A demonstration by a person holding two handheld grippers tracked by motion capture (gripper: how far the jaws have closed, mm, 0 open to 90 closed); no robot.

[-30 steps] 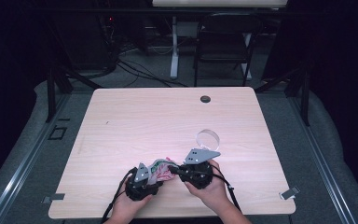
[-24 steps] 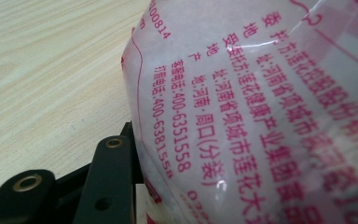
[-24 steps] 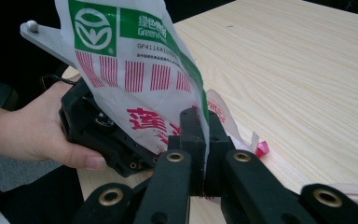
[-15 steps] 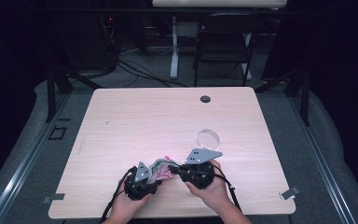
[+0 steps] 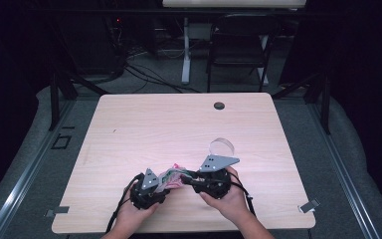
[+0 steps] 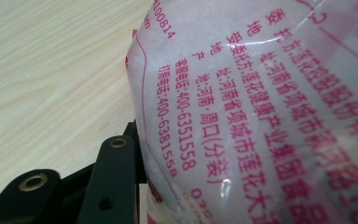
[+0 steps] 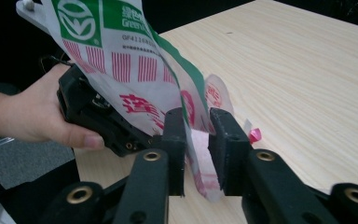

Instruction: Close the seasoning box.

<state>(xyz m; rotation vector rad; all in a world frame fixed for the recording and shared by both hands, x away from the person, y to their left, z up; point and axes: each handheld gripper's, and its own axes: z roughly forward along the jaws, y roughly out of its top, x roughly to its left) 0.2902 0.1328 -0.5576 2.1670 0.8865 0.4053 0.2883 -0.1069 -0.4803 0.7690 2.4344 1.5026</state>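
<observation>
A plastic bag printed in pink and green, with white grains inside, hangs between my two grippers near the table's front edge. My left gripper is shut on the bag; one black finger presses its side and the other is hidden behind it. My right gripper has just been opening its jaws. The bag's thin edge still hangs in the gap between them, and the pads do not squeeze it. The left gripper and its hand sit at the left of the right gripper view.
A clear round object rests on the table just beyond my right gripper. A small pink scrap lies by the right jaw. A black grommet sits near the far edge. A chair stands behind the table.
</observation>
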